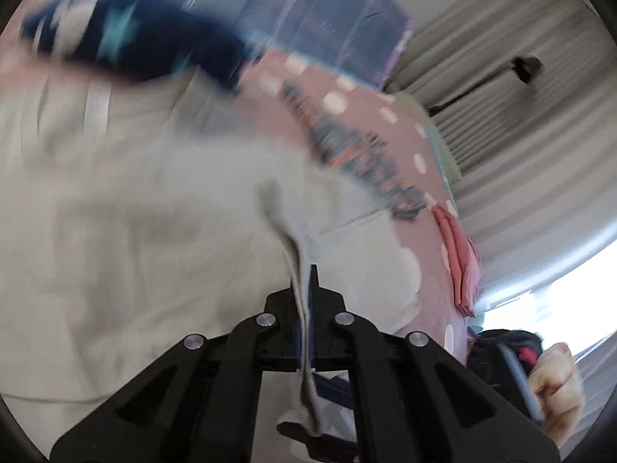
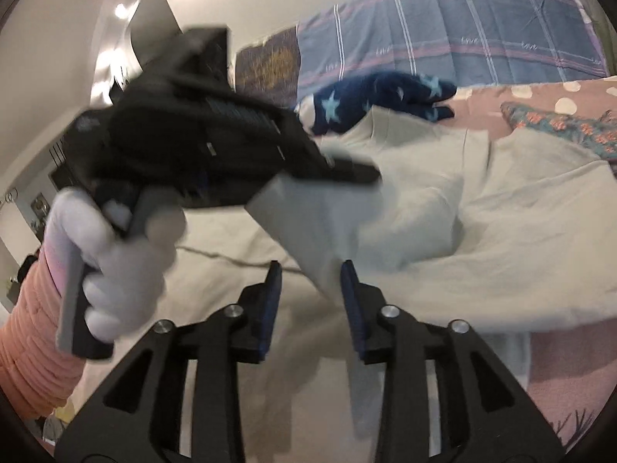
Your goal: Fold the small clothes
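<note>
My left gripper (image 1: 304, 289) pinches the grey garment's (image 1: 162, 200) edge, lifted above the bed (image 2: 559, 397). My right gripper (image 2: 310, 301) gapes wide, empty; I'd clamp the hanging corner squarely before folding.

star garment (image 2: 385, 96) behind cream cloth (image 2: 462, 212) | plaid blanket (image 2: 462, 38) behind both

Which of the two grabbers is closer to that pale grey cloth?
Left. The left gripper has its jaws shut on the pale grey cloth, lifting it. The right gripper is open just below the hanging cloth; contact is unclear.
</note>
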`<state>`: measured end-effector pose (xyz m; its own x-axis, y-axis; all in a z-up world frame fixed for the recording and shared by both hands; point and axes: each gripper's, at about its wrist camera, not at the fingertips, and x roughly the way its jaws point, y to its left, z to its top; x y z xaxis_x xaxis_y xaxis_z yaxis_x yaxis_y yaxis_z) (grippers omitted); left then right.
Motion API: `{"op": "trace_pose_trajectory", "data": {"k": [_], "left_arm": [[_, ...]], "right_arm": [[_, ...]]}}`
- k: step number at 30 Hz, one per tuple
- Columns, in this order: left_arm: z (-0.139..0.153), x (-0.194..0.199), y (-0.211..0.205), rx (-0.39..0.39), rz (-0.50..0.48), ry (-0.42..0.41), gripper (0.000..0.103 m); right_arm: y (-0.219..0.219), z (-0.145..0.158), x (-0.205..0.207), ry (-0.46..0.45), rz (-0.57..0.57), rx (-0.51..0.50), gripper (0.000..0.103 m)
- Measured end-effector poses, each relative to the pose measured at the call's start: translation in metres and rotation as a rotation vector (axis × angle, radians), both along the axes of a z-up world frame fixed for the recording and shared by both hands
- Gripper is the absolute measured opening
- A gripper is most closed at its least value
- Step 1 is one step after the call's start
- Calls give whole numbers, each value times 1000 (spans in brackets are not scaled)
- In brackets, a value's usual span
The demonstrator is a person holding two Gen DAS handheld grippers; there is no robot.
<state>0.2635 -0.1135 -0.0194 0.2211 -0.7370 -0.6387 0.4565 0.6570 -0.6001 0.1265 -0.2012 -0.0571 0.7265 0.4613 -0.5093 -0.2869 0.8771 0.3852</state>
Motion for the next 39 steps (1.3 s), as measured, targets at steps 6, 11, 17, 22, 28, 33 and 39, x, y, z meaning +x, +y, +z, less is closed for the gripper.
{"op": "trace_pose_trajectory", "data": {"k": [6,11,17,22,28,33,39], "left_arm": [[77,-5,27,137,60,-260,2],[87,0,77,221,144,-321,2],[63,6,136,259,227,-300,2],[67,-3,170,251,266,-367,2],[-14,11,209,380,335,-237,2],[-65,16,236,328,357,-127,6],[-52,27,239,258,348,-135,43]], "right_arm": [[-2,-7,7,61,-20,-11,38],[-20,-17,13,132,-106,38,41],[-31,-30,21,208,-137,76,42],[-28,-30,21,213,-126,65,46],[-26,-30,23,222,-117,63,50],[-25,-30,24,227,-113,60,51],[-24,-31,24,231,-111,63,52]]}}
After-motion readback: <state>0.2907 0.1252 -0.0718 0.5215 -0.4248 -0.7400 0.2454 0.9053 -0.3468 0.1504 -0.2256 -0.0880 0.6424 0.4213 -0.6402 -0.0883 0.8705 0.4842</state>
